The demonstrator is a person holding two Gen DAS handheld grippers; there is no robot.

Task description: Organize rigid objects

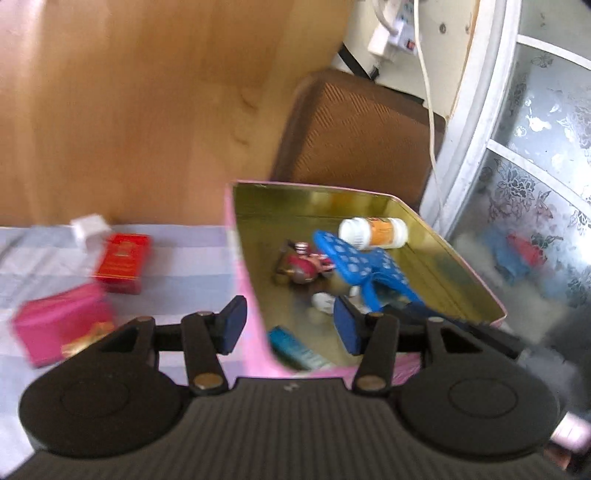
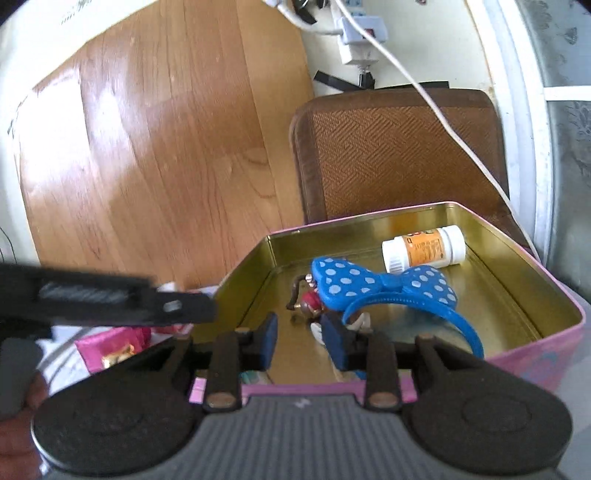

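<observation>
A pink tin box (image 1: 242, 280) with a gold inside stands open; it also shows in the right wrist view (image 2: 535, 354). In it lie a white pill bottle (image 1: 373, 232) (image 2: 424, 251), a blue polka-dot bow headband (image 1: 354, 262) (image 2: 369, 288), a small red figure (image 1: 303, 267) (image 2: 308, 304) and a teal tube (image 1: 295, 347). My left gripper (image 1: 290, 325) is open, its fingers straddling the tin's left wall. My right gripper (image 2: 304, 343) is open and empty, just over the tin's near edge. A red box (image 1: 123, 262), a pink box (image 1: 62, 325) (image 2: 114, 347) and a white object (image 1: 88, 227) lie left of the tin.
The things lie on a pale striped cloth (image 1: 192, 258). Behind stand a wooden panel (image 1: 147, 103) and a brown woven chair back (image 2: 399, 151). A white cable (image 2: 443, 122) hangs from a power strip (image 2: 362, 33). The left gripper's body (image 2: 103, 299) crosses the right wrist view.
</observation>
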